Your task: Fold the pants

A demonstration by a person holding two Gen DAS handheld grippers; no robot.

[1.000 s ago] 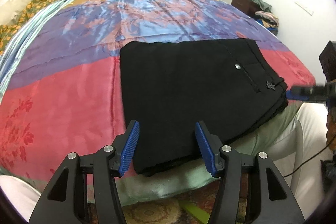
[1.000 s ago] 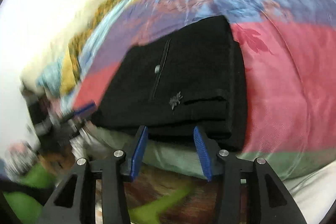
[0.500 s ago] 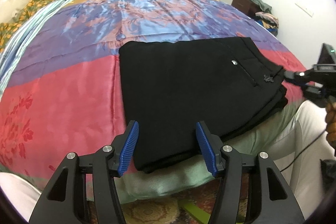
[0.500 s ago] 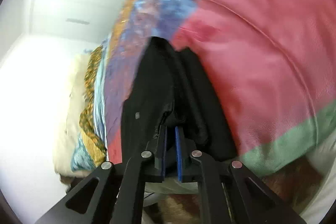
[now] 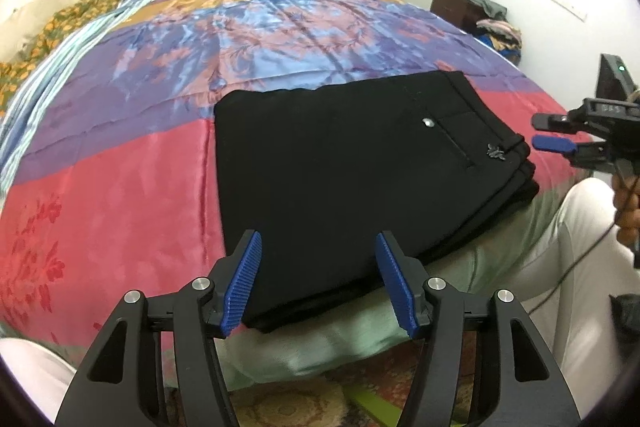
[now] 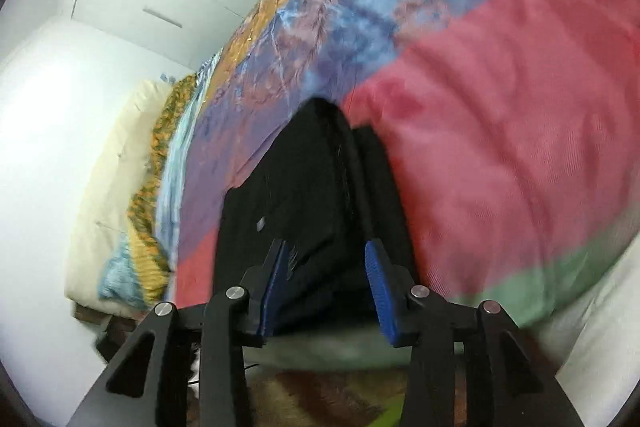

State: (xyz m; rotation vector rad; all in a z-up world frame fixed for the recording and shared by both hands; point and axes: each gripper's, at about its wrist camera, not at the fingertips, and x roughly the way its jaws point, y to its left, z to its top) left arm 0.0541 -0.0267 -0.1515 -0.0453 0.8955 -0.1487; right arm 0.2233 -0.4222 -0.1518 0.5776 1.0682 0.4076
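Black pants [image 5: 360, 179] lie folded in flat stack at bed's [image 5: 120, 187] near edge, waistband toward right tongs [image 6: 328, 283]. Right tongs opening just off waistband corner, nothing clamped. Left tongs [image 5: 318, 279] gape wide, empty, over near fold. Judged: fold looks nearly done. Open quilt beyond stack.

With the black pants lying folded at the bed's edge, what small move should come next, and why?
Probably draw the right tool clear: its jaws are opening and grip nothing. The black pants lie in a flat stack, and the left tool is open, off the cloth.
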